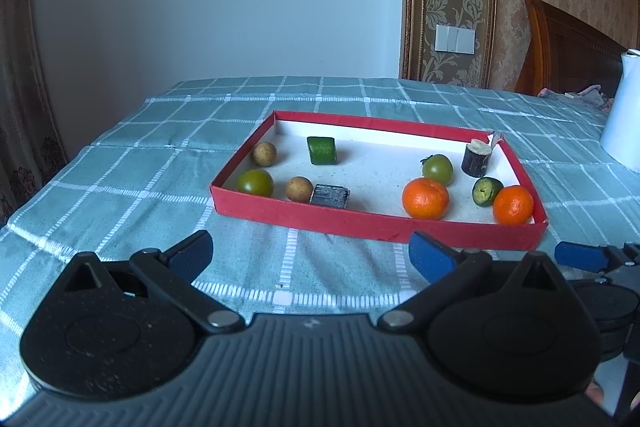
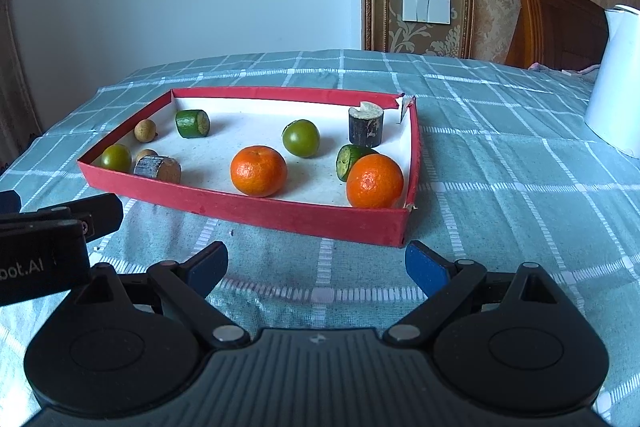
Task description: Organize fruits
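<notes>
A red tray (image 1: 360, 225) (image 2: 256, 213) with a white floor lies on the checked cloth. In it are two oranges (image 1: 425, 198) (image 1: 513, 205) (image 2: 258, 171) (image 2: 374, 181), two green round fruits (image 1: 255, 183) (image 1: 437, 169) (image 2: 301, 138), two brown longans (image 1: 264, 153) (image 1: 299, 189), green cucumber pieces (image 1: 321, 150) (image 1: 486, 191) (image 2: 193, 123) and dark sugarcane pieces (image 1: 329, 195) (image 1: 476, 158) (image 2: 365, 126). My left gripper (image 1: 310, 257) is open and empty, just before the tray's near wall. My right gripper (image 2: 316, 265) is open and empty, near the tray's front right corner.
A white kettle (image 1: 624, 115) (image 2: 616, 75) stands at the right on the table. The right gripper's finger (image 1: 580, 255) shows at the left wrist view's right edge; the left gripper's body (image 2: 44, 251) is at the right wrist view's left edge. A wall lies behind.
</notes>
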{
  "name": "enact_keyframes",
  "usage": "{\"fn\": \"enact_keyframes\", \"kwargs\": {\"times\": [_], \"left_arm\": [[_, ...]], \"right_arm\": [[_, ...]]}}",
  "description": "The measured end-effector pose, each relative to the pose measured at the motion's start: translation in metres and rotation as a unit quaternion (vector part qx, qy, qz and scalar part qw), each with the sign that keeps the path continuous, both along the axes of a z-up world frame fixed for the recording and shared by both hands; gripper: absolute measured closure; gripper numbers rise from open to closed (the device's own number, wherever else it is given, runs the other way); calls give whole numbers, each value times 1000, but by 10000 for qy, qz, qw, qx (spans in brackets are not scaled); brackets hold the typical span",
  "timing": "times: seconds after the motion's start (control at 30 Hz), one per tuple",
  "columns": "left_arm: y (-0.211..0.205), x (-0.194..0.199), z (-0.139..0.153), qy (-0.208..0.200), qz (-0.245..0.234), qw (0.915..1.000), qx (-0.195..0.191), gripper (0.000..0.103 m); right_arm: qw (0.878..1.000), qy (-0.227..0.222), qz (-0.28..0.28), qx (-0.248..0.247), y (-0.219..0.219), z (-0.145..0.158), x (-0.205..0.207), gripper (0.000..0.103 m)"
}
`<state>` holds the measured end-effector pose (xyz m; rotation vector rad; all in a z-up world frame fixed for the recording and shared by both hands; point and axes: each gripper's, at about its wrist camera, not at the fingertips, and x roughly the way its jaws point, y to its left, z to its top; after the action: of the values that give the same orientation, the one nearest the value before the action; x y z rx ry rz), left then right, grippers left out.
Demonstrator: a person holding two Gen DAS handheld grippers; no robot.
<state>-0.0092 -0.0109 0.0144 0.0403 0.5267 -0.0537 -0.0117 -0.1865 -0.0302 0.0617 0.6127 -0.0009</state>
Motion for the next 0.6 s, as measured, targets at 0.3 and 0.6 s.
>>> {"fn": "enact_keyframes", "kwargs": {"times": [0.3, 0.6], "left_arm": [[-2, -5, 1, -110, -42, 9999, 114, 0], [-4, -10, 5, -249, -18, 9995, 190, 0]], "right_arm": [[10000, -13, 33, -31, 4, -1, 0, 7], [9999, -64, 70, -47, 7, 0, -2, 7]]}}
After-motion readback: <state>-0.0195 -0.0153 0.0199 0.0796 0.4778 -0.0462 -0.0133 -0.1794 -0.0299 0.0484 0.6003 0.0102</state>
